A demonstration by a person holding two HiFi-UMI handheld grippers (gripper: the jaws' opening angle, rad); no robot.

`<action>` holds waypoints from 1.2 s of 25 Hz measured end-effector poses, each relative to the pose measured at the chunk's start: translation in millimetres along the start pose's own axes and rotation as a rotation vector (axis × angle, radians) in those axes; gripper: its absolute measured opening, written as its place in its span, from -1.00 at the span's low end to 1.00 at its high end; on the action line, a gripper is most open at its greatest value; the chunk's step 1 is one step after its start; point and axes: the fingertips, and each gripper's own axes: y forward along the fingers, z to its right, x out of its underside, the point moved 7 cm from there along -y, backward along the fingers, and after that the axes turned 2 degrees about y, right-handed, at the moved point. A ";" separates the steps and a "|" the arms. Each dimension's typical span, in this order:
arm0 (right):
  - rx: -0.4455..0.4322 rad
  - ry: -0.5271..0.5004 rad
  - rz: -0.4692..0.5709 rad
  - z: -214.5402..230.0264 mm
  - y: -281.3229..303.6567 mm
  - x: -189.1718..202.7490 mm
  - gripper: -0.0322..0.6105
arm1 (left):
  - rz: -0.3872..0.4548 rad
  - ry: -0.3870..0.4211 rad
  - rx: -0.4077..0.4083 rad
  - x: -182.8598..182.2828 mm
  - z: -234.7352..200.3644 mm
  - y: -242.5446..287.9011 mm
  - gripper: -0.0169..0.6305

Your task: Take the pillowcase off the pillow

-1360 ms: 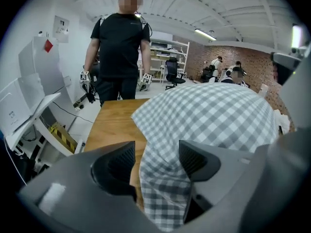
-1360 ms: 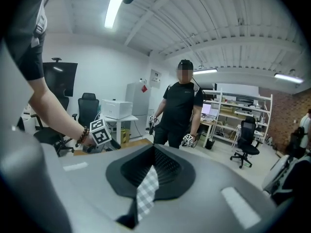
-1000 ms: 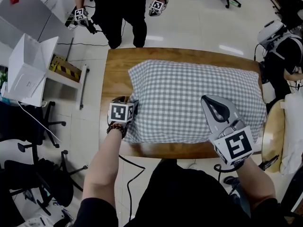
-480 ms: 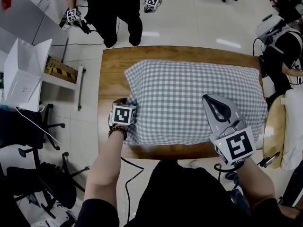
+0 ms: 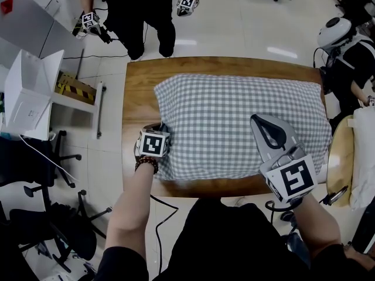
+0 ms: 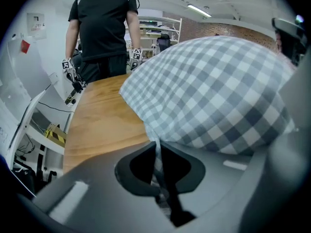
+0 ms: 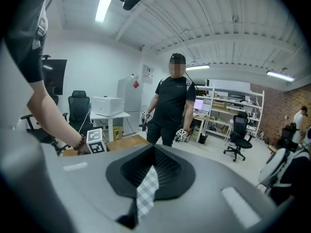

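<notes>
table point(image 5: 136, 92); pillowcase cloth point(image 7: 146, 188) between right fingers point(image 7: 221, 181)

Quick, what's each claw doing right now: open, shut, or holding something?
Left claw: just closed, now shut on the pillowcase at its edge.
Right claw: shut on a fold of the pillowcase.

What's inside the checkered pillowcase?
Only the pillowcase shows, puffed up on the wooden table. Whatever fills it, likely the pillow, is completely covered and cannot be seen.
</notes>
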 end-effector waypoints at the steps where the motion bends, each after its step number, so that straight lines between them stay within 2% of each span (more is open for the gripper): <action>1: 0.003 -0.001 0.000 -0.3 -0.5 -1.2 -0.90 | 0.006 0.002 -0.004 -0.8 -0.7 -2.2 -0.91; 8: 0.046 -0.014 0.000 3.7 -24.1 -2.6 -0.90 | 0.080 0.016 -0.010 -8.6 4.0 -29.7 -0.92; 11: 0.093 0.003 -0.078 1.5 -32.7 -1.5 -0.90 | 0.100 0.017 -0.016 -8.3 -8.3 -44.7 -0.92; 14: 0.114 -0.045 -0.037 5.6 -44.3 4.4 -0.90 | 0.117 -0.003 -0.032 7.6 -18.5 -51.5 -0.92; 19: 0.193 -0.072 -0.079 12.5 -74.2 9.1 -0.90 | 0.124 -0.036 -0.039 20.4 -31.0 -67.5 -0.92; 22: 0.240 -0.065 -0.104 43.6 -101.1 16.7 -0.90 | 0.120 -0.035 -0.052 4.9 -18.8 -78.1 -0.92; 25: 0.283 -0.044 -0.119 89.6 -142.0 38.3 -0.90 | 0.105 -0.037 -0.082 -12.0 13.7 -85.6 -0.92; 30: 0.357 -0.008 -0.151 141.5 -195.0 84.9 -0.90 | 0.076 -0.041 -0.142 -9.3 38.8 -83.1 -0.92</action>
